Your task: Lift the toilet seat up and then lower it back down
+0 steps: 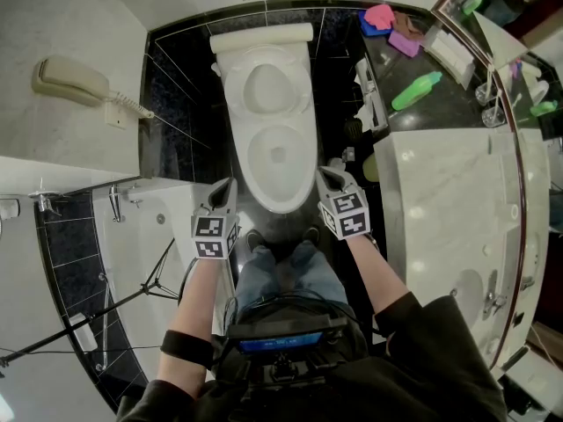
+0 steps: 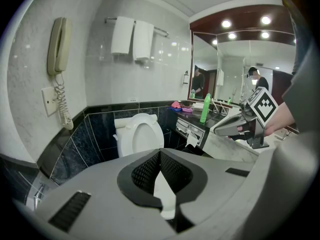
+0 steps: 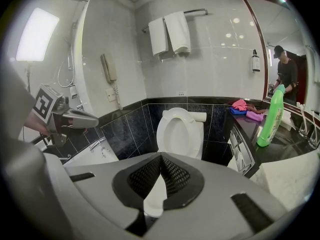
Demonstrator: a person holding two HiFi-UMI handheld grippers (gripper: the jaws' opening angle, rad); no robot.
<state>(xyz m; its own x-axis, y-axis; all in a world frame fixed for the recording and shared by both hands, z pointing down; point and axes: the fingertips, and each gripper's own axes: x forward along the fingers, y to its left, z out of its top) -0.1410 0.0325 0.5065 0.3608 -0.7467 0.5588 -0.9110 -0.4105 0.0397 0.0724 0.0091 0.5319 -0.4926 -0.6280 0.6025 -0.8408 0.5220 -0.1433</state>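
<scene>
White bowl rim (image 1: 280,206) between left claw (image 1: 229,185), right claw (image 1: 324,175)

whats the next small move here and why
Probably reach the right gripper forward to the top edge of the seat, to tip it down. The seat looks already upright against the tank, and both that gripper and the left gripper hover shut and empty beside the bowl.

Toilet (image 1: 268,139) at twelve o'clock, wall phone (image 1: 70,82) at ten, bathtub (image 1: 132,231) at eight, counter (image 1: 431,209) at three, bottle (image 1: 416,90) on counter at two
</scene>
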